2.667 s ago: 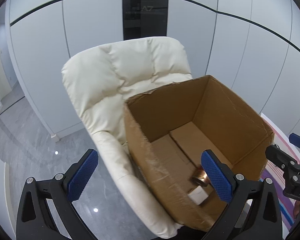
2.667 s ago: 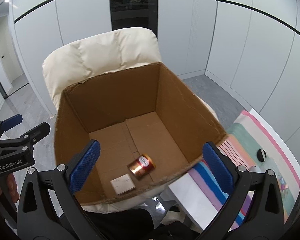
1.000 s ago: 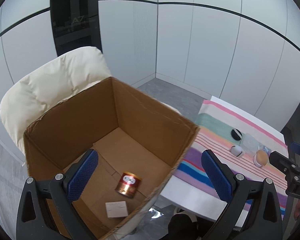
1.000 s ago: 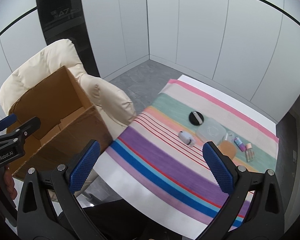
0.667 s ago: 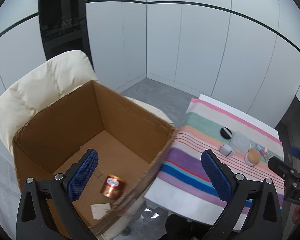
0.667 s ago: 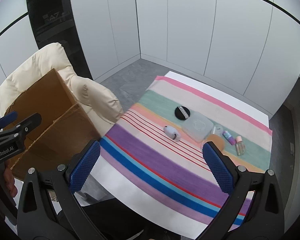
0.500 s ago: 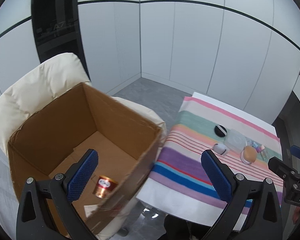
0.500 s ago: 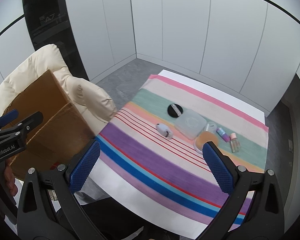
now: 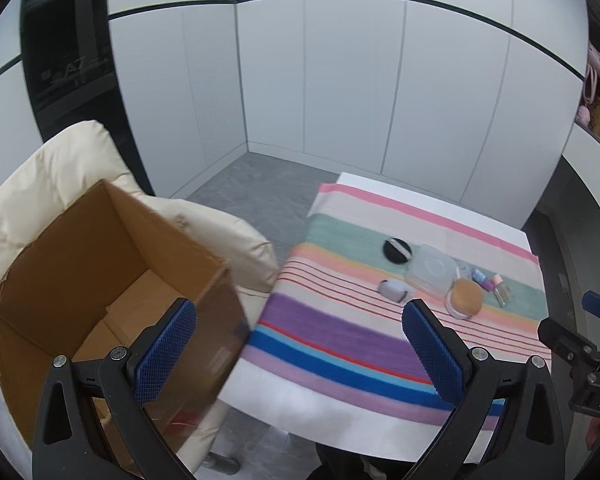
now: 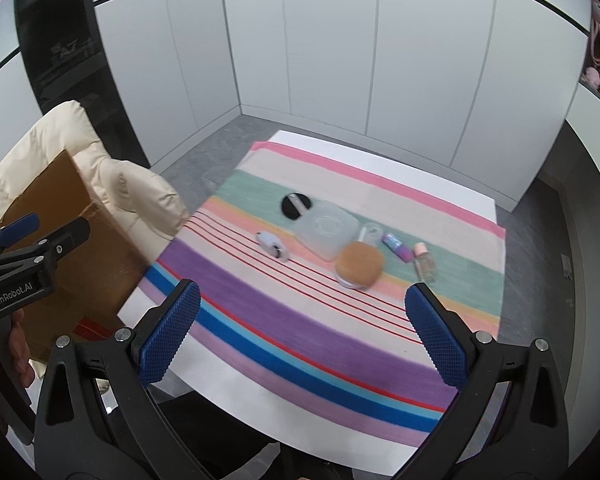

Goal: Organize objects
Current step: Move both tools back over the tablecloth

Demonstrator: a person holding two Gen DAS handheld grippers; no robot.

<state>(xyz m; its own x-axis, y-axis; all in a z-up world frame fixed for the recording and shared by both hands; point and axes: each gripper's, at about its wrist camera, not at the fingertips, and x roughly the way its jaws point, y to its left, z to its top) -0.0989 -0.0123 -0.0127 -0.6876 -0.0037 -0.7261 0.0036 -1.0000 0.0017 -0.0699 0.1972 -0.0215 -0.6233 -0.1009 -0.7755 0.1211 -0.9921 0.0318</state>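
Now your left gripper (image 9: 300, 344) and right gripper (image 10: 296, 330) both hang spread wide and empty, swung away from the cardboard box (image 9: 100, 280) toward the striped cloth (image 10: 300, 320). Remaining items, the clear case (image 10: 326, 232) and tan puff (image 10: 360, 264), cluster mid-cloth. Open room ahead; the box edge sits left.

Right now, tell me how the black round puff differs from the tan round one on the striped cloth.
The black puff lies flat with a pale band across its top; the tan puff is plain, looks larger, and sits on a pale base. The black one lies farther from the grippers. Both are round and touch the clear case.
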